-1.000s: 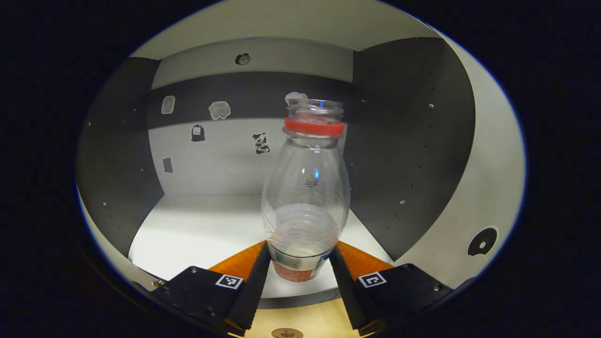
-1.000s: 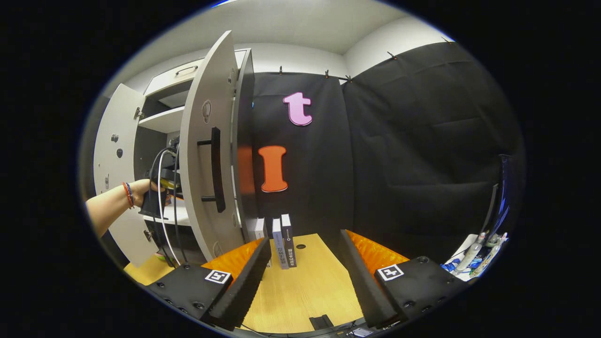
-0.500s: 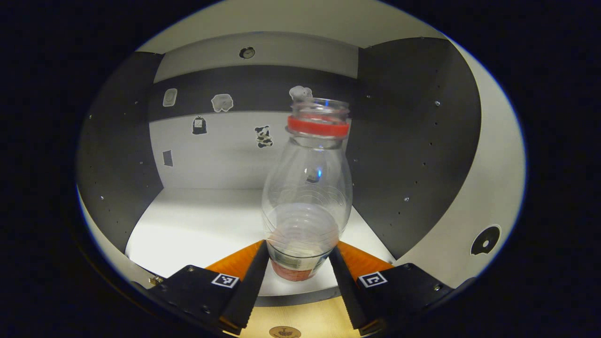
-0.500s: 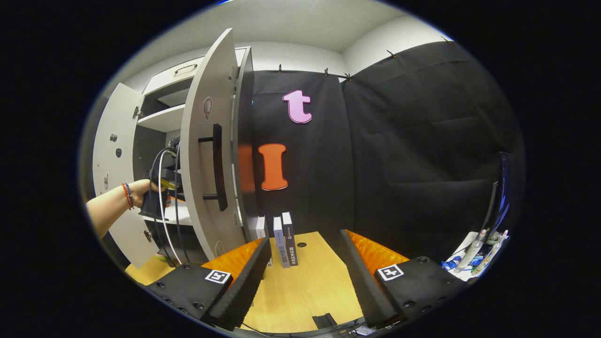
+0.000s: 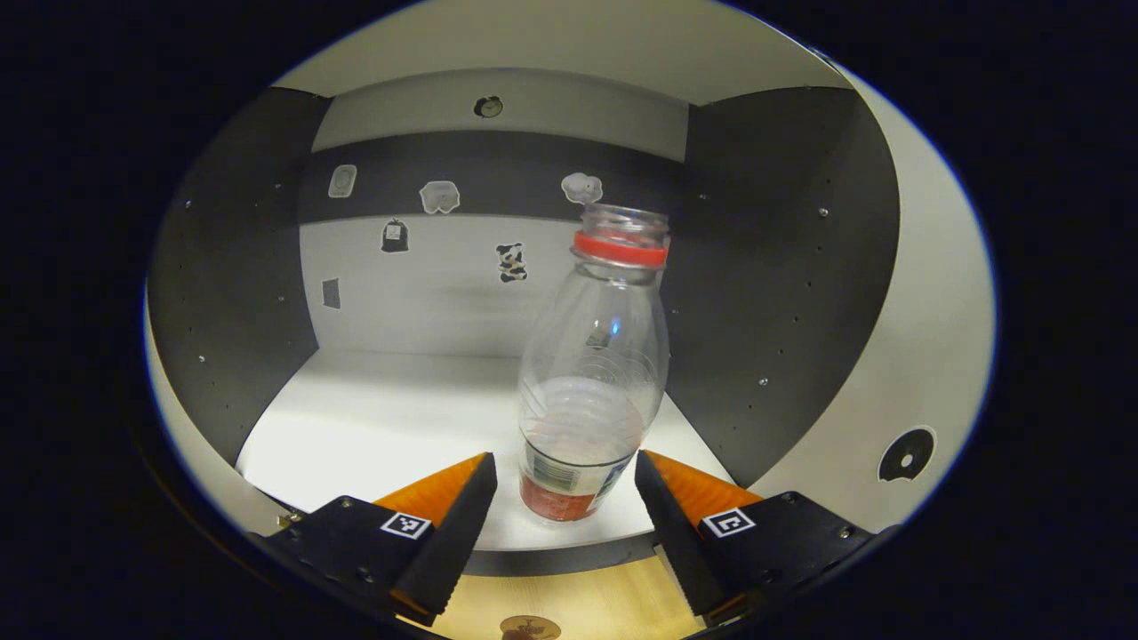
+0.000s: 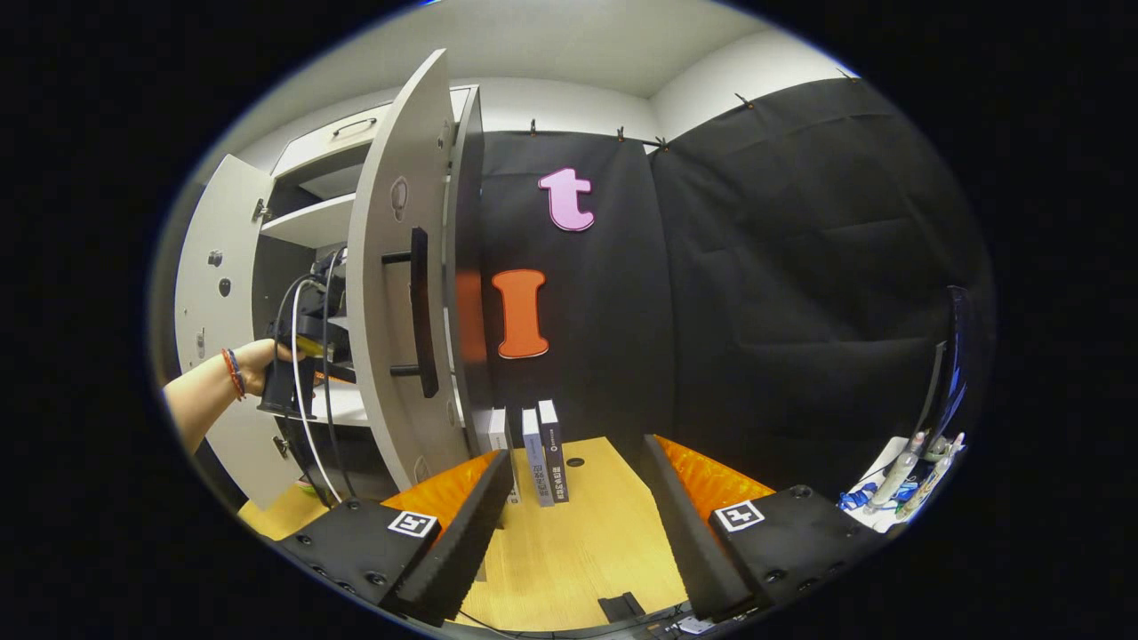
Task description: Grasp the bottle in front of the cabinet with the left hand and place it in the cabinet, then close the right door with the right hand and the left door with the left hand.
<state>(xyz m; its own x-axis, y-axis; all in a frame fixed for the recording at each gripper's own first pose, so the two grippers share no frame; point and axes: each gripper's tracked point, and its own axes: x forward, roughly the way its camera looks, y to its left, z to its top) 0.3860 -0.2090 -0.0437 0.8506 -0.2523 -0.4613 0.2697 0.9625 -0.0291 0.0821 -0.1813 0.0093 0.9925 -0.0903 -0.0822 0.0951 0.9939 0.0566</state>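
Bottle (image 5: 591, 373) stands on the white shelf (image 5: 373, 427) inside the cabinet (image 5: 782, 267), near its front edge and toward the right wall, neck up, leaning slightly right in the left gripper view. Long axis near vertical; open mouth with red ring (image 5: 620, 250) at top, label band at the base. Left gripper (image 5: 558, 484) has its fingers spread, a clear gap on each side of the bottle's base, touching nothing. Clear thin plastic, looks empty: judged very light, easy to tip, walls likely to flex, surface smooth and somewhat slippery. Best hold, if re-gripped, would be low on the ribbed body just above the label, where it is stiffer. Right gripper (image 6: 578, 498) hangs over the wooden table (image 6: 587, 542), fingers wide apart, empty. In the right gripper view, right door (image 6: 391, 267) stands open with its dark handle (image 6: 418, 311) facing out; left door (image 6: 209, 320) is open too, with a hand (image 6: 258, 364) beside it at the shelf. Three small boxes (image 6: 538, 458) stand on the table by the cabinet's foot.
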